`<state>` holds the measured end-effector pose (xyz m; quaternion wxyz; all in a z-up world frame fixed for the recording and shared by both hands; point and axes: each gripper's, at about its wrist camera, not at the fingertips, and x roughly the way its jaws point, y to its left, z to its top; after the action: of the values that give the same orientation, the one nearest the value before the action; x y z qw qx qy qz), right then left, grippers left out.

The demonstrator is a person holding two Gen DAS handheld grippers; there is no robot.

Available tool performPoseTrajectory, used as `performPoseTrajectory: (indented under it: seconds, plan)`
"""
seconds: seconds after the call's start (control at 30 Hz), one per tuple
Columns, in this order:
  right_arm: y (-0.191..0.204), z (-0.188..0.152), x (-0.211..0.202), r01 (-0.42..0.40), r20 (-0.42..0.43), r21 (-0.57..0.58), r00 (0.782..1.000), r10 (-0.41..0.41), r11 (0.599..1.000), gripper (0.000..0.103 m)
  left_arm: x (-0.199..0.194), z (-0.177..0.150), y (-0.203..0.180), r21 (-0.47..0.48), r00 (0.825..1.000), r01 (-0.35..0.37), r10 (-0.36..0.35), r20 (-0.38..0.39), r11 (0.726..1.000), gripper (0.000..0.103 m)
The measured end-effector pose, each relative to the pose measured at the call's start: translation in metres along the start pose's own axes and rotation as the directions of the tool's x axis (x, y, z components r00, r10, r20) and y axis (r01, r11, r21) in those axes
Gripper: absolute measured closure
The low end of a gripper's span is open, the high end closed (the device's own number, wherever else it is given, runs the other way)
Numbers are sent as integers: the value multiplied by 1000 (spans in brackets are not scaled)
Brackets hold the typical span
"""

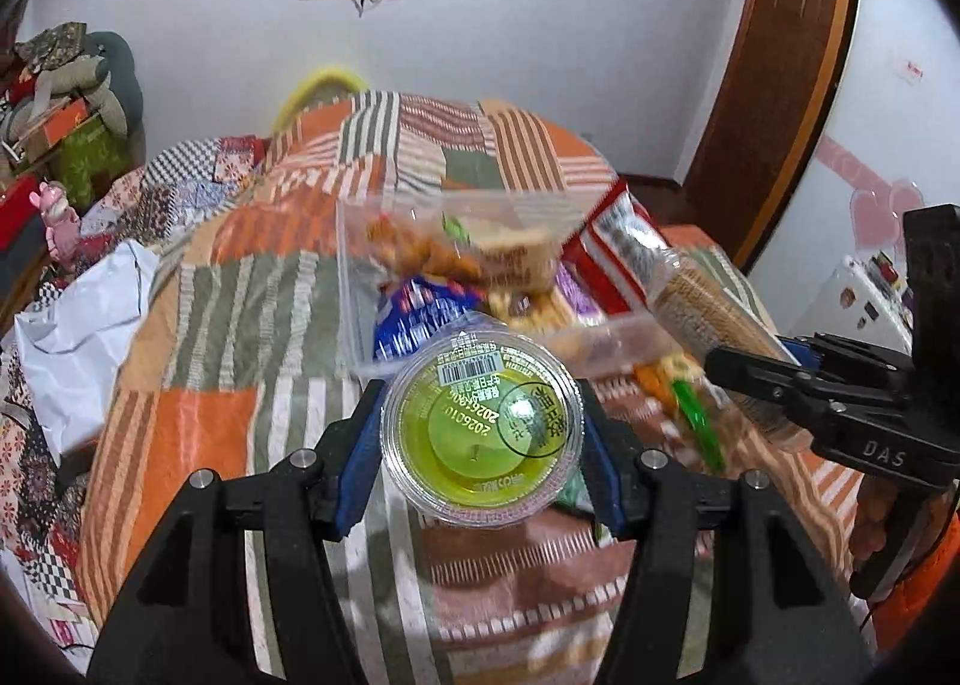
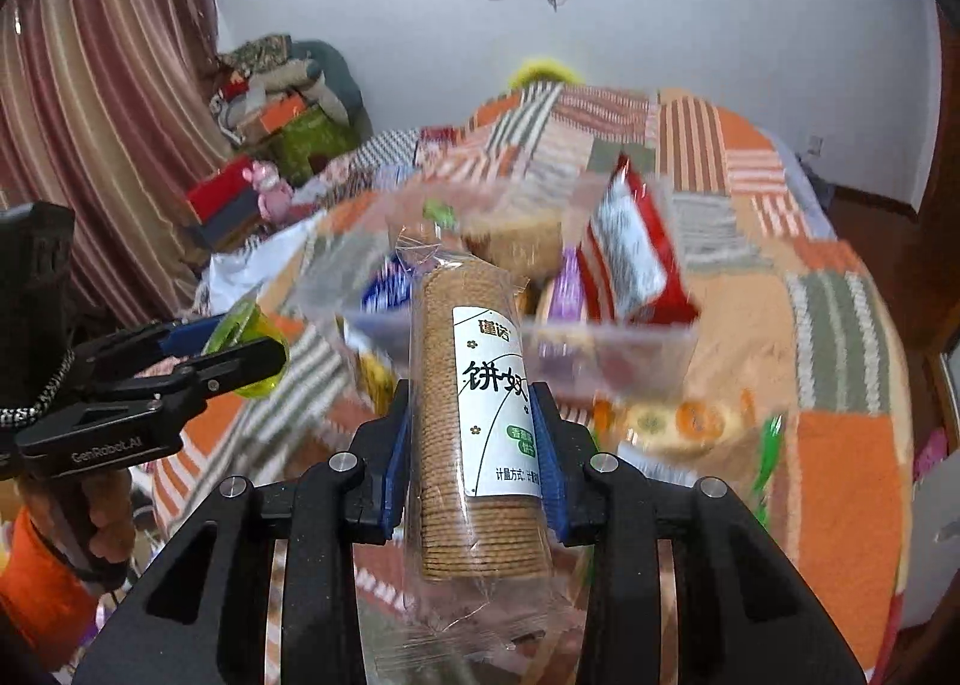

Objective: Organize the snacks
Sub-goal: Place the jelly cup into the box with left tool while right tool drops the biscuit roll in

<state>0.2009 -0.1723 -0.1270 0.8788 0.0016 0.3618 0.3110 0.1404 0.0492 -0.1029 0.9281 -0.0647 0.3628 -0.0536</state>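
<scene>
Left wrist view: the left tongs (image 1: 482, 433) grip a round green jelly cup (image 1: 482, 424) by its sides, held above a patchwork quilt (image 1: 198, 295). At one o'clock from the cup sits a clear plastic bin (image 1: 384, 241) holding snack packets. Right wrist view: the right tongs (image 2: 474, 445) clamp a sleeve of biscuits (image 2: 474, 385) upright, with the bin at twelve o'clock behind it.

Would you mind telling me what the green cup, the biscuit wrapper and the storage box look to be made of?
The green cup: seemingly clear, glossy rigid plastic; its ribbed rim glints and the green contents show through.
The biscuit wrapper: thin transparent film with a white printed label; it crinkles and the stacked biscuits are visible.
The storage box: probably clear hard plastic, snacks visible through its walls.
</scene>
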Motion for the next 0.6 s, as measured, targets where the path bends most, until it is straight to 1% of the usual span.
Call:
performPoseTrajectory:
  seconds: [0.17,0.33,0.5,0.6]
  plan:
    - [-2,23,7,31,53,6,998,-31,1000,70,2,19,2,10,999,-26,25,46,1000,44]
    - [-9,41,22,58,73,30,996,-60,998,70,17,34,7,2,998,-39,39,46,999,44]
    - [-14,57,47,85,52,36,995,-87,996,70,42,46,18,-30,999,-29,30,15,999,44]
    - [-20,61,62,98,31,42,995,-99,994,70,55,49,22,-29,999,-47,47,3,998,44]
